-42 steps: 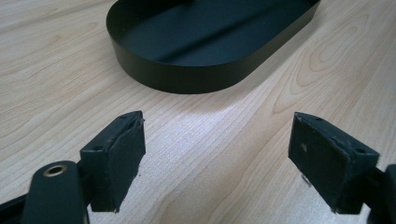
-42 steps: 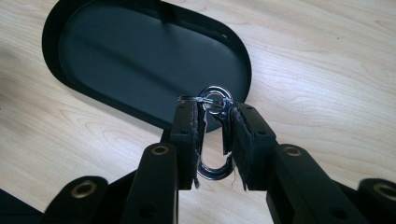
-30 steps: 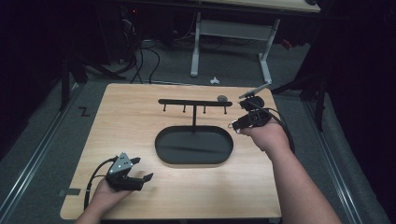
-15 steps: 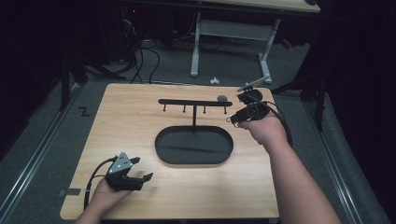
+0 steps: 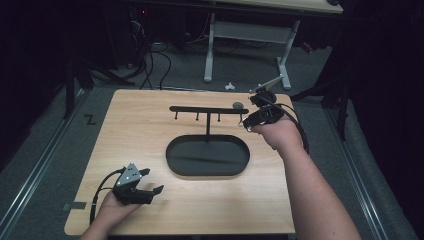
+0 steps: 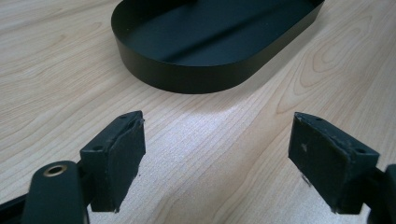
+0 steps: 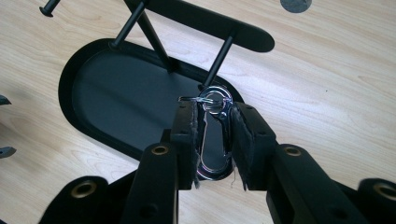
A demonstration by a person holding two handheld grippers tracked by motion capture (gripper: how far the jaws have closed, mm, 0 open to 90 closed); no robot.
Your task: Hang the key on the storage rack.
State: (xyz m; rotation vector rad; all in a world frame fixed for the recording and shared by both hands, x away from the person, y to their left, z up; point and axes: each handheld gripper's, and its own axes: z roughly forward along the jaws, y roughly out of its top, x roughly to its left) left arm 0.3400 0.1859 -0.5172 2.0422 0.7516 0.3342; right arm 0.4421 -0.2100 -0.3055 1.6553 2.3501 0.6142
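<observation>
A black stand with a crossbar [image 5: 208, 109] and three hanging pegs rises from a black oval tray [image 5: 170, 156] at the table's middle. My right gripper [image 5: 248, 123] is at the crossbar's right end, shut on a shiny metal clip [image 7: 211, 169]. In the right gripper view [image 7: 212, 112] the clip's small ring [image 7: 215, 101] lies right at the tip of the rightmost peg [image 7: 219, 58]; I cannot tell if they touch. My left gripper [image 5: 152, 180] rests near the front left of the table, open, nothing between its jaws [image 6: 217, 135], facing the tray wall [image 6: 187, 79].
A small grey disc [image 5: 238, 105] lies on the wooden table [image 5: 130, 130] just behind the crossbar's right end, also in the right gripper view [image 7: 296, 3]. Dark floor, cables and a white table frame [image 5: 245, 35] lie beyond the far edge.
My right gripper has edged slightly away and left, toward the stand's right end, with the clip still in it. The left gripper has stayed put.
</observation>
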